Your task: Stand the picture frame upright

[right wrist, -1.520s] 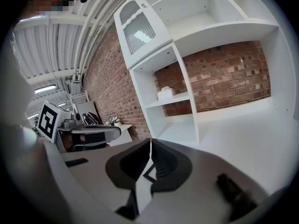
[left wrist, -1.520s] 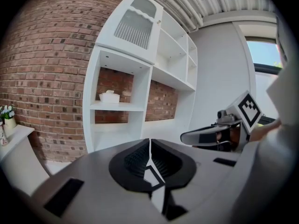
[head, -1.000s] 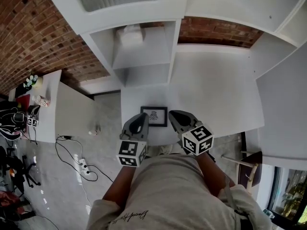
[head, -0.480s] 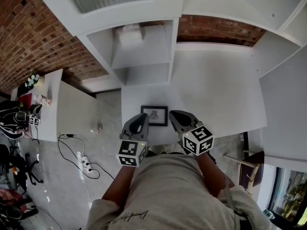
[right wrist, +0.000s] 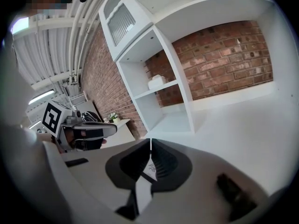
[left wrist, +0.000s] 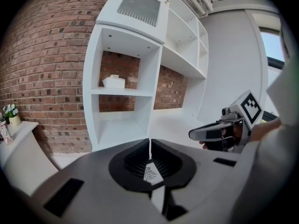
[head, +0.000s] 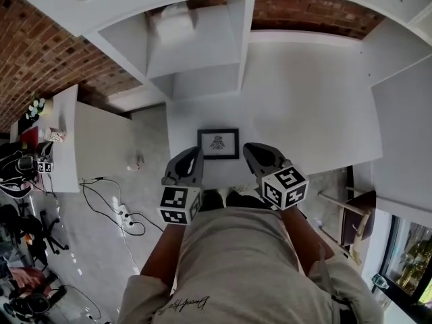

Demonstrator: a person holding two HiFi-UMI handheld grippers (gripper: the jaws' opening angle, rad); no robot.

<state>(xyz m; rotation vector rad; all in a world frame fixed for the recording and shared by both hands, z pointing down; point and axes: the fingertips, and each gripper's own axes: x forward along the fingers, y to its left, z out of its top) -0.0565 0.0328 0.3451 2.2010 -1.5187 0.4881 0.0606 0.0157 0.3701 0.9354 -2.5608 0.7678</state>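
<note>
Over the last second little has changed beyond the head view shifting: the one picture frame (head: 218, 143) still lies flat on the table (head: 307, 100), just ahead of and between the two claws. The left gripper (head: 192, 156) and right gripper (head: 254, 151) are both clenched on nothing, so the task appears not yet begun. One white box (head: 173, 27) sits on the shelf beyond them.

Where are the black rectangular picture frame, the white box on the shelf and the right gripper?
Black rectangular picture frame (head: 218, 144): head view, middle of its print.
White box (head: 174, 24): head view, its top face.
Right gripper (head: 251, 151): head view, between its fingertips.
</note>
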